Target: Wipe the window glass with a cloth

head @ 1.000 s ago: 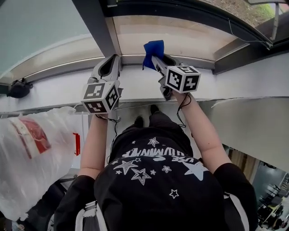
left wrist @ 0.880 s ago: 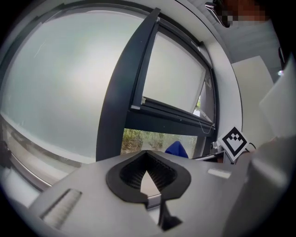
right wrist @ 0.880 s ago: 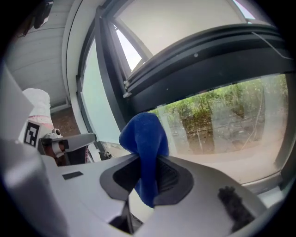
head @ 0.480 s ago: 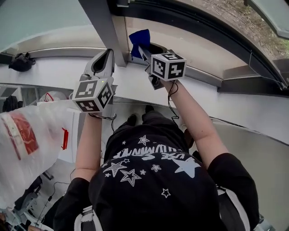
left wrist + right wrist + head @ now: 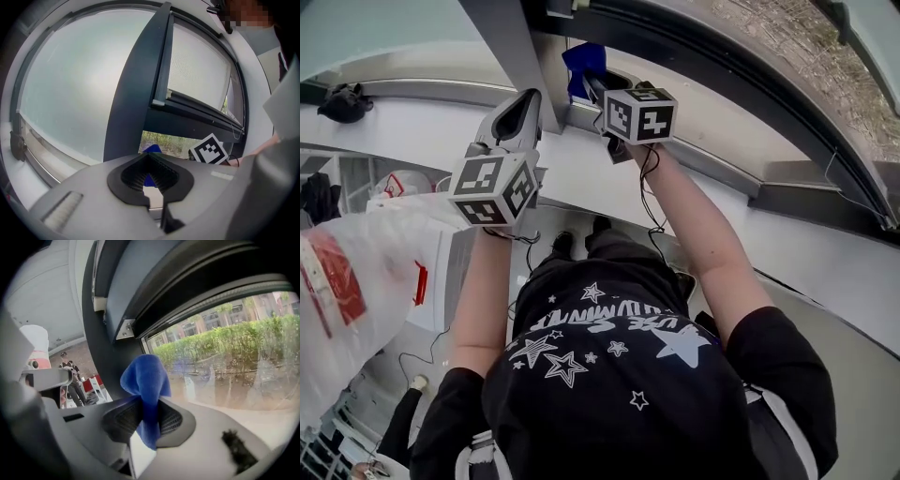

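My right gripper (image 5: 598, 86) is shut on a blue cloth (image 5: 584, 66), whose bunched end stands up past the fingertips. It is held at the lower left corner of the clear window glass (image 5: 741, 56), next to the dark mullion (image 5: 508, 47). In the right gripper view the blue cloth (image 5: 145, 376) hangs between the jaws of the right gripper (image 5: 147, 404), with the glass (image 5: 225, 357) and hedges behind it. My left gripper (image 5: 521, 105) is shut on nothing, over the white sill (image 5: 403, 131) left of the mullion. The left gripper (image 5: 150, 161) faces a frosted pane (image 5: 70, 93).
A white plastic bag (image 5: 347, 300) with red print hangs at the lower left. A small black object (image 5: 347, 101) lies on the sill at the far left. A dark window frame (image 5: 825, 202) runs down the right. A latch (image 5: 18, 145) sits at the frosted pane's left edge.
Both grippers have moved up and left along the sill. The right gripper has carried the cloth closer to the mullion. The left gripper has stayed shut and empty.
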The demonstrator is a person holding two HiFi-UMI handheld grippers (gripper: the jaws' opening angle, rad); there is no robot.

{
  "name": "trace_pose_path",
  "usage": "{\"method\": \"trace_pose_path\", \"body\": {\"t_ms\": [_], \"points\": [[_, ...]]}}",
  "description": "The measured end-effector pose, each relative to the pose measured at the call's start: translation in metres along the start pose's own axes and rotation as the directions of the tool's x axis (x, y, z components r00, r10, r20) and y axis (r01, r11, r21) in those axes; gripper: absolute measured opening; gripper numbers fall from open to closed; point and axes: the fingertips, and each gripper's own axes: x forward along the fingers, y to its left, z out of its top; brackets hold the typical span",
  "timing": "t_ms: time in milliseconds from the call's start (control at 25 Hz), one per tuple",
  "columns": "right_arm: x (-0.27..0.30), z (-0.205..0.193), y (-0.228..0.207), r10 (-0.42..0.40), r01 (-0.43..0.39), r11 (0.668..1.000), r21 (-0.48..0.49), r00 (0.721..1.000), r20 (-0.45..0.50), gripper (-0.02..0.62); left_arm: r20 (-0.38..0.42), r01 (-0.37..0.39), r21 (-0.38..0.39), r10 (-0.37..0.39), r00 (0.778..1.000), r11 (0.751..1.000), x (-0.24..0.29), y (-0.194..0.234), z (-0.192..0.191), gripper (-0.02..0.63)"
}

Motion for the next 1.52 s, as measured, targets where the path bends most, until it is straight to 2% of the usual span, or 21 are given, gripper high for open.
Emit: {"method": "trace_pose_path", "body": {"t_ms": [160, 360, 680, 760, 880, 1080, 1200, 1520], "points": [[0.008, -0.001, -0.01, -0.022, 0.022, 0.999, 0.03, 1.0, -0.005, 0.075, 0.002, -0.006, 0.006, 0.006, 1.0, 1.0, -0.004, 0.001, 0.003, 0.009], [0.004, 0.005, -0.017, -0.09, 0.091, 0.996, -0.024, 0.995, 0.037, 0.075, -0.014, -0.005, 0.008, 0.005, 1.0, 1.0, -0.016, 0.01, 0.0, 0.009], [-0.031, -0.015, -0.048, -0.21, 0.208, 0.976, 0.062, 0.977, 0.022, 0.075, -0.065, 0.141, 0.028, -0.139, 0.988, 0.99, -0.014, -0.015, -0.02, 0.008], [-0.045, -0.017, -0.057, -0.244, 0.241, 0.967, 0.088, 0.97, 0.021, 0.075, -0.072, 0.188, 0.033, -0.185, 0.98, 0.982, -0.012, -0.025, -0.023, 0.008], [-0.07, -0.022, -0.072, -0.317, 0.314, 0.946, 0.076, 0.948, 0.022, 0.075, -0.095, 0.257, 0.031, -0.253, 0.963, 0.966, -0.009, -0.041, -0.033, 0.008], [-0.111, -0.028, -0.104, -0.41, 0.405, 0.908, 0.105, 0.912, 0.031, 0.075, -0.125, 0.339, 0.046, -0.332, 0.935, 0.94, 0.003, -0.074, -0.039, 0.009], [-0.138, -0.034, -0.124, -0.446, 0.437, 0.888, 0.141, 0.894, 0.04, 0.075, -0.136, 0.368, 0.059, -0.357, 0.924, 0.928, 0.012, -0.096, -0.04, 0.008], [-0.209, -0.044, -0.184, -0.496, 0.471, 0.854, 0.221, 0.865, 0.073, 0.075, -0.147, 0.398, 0.093, -0.383, 0.912, 0.913, 0.039, -0.166, -0.042, 0.008]]}}
